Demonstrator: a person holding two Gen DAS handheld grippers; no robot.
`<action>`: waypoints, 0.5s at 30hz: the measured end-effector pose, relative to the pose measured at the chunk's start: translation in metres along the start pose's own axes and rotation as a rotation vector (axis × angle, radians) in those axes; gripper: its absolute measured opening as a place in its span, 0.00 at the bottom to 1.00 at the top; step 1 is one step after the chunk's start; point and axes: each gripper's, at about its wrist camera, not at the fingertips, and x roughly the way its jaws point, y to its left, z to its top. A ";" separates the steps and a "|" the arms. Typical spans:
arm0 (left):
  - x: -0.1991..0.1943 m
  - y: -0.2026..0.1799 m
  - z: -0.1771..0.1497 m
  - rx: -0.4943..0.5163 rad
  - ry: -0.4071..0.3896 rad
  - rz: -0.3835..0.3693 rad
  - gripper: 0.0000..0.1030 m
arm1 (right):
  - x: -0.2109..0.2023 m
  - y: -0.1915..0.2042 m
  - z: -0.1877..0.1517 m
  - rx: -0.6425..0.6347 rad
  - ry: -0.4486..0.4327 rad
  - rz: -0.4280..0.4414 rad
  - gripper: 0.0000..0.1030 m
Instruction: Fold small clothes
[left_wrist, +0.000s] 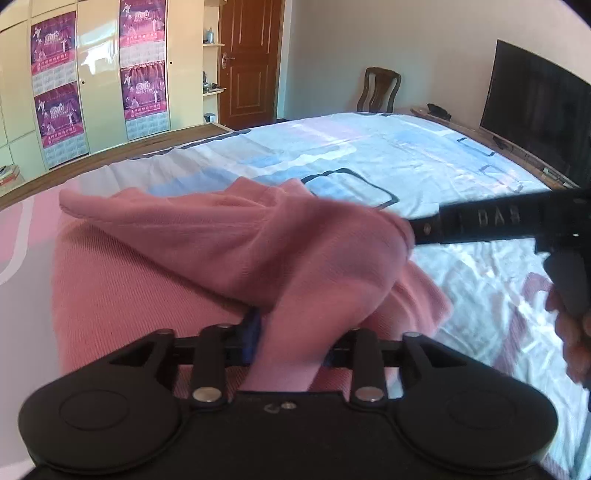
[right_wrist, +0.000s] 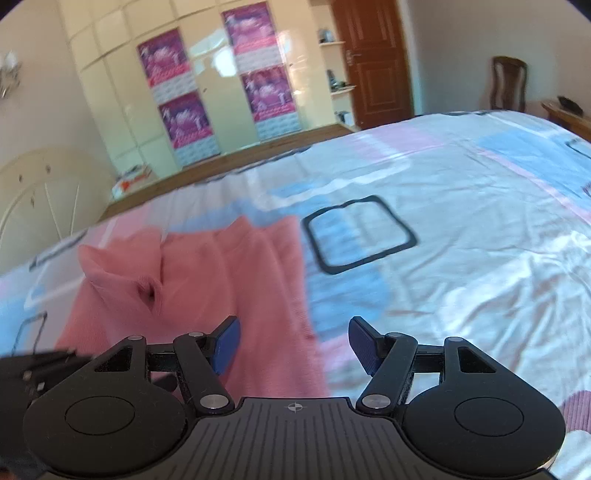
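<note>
A pink knitted garment (left_wrist: 155, 266) lies on the bed's white sheet with pink and blue blocks and dark outlined squares (left_wrist: 424, 155), toward the near left part of the bed in both views. In the left wrist view the left gripper (left_wrist: 291, 343) points downward and forward over the garment, its black linkage spread across the bottom of the picture; a raised fold of the pink cloth runs down between its two fingers, hiding most of the blue pads (left_wrist: 255, 332). The fingers stand fairly narrow with the cloth between them, but whether the pads press on it cannot be told, since the fabric covers them. The same fold rises to a blurred peak toward the right, where the black body of the right gripper (left_wrist: 498, 221) crosses the picture, with part of a person's hand (left_wrist: 569, 325) at the right edge under it. In the right wrist view the right gripper (right_wrist: 293, 343) also tilts down toward the bed, its blue-padded fingers (right_wrist: 364, 347) standing wide apart with nothing between them; the left one is over the garment's right edge, the right one over bare sheet. Beyond the bed are a cream wardrobe with purple posters (right_wrist: 184, 110), a brown wooden door (left_wrist: 251, 62), a dark wooden chair (left_wrist: 380, 90) and a black flat screen (left_wrist: 535, 107).
</note>
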 end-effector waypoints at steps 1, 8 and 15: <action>-0.006 -0.001 -0.001 -0.009 -0.004 -0.009 0.43 | -0.004 -0.005 0.002 0.014 -0.006 0.013 0.63; -0.069 0.036 -0.005 -0.129 -0.083 0.018 0.61 | -0.017 0.011 0.006 0.034 0.003 0.157 0.63; -0.040 0.089 0.014 -0.212 -0.045 0.184 0.53 | 0.008 0.034 0.024 0.003 0.041 0.254 0.75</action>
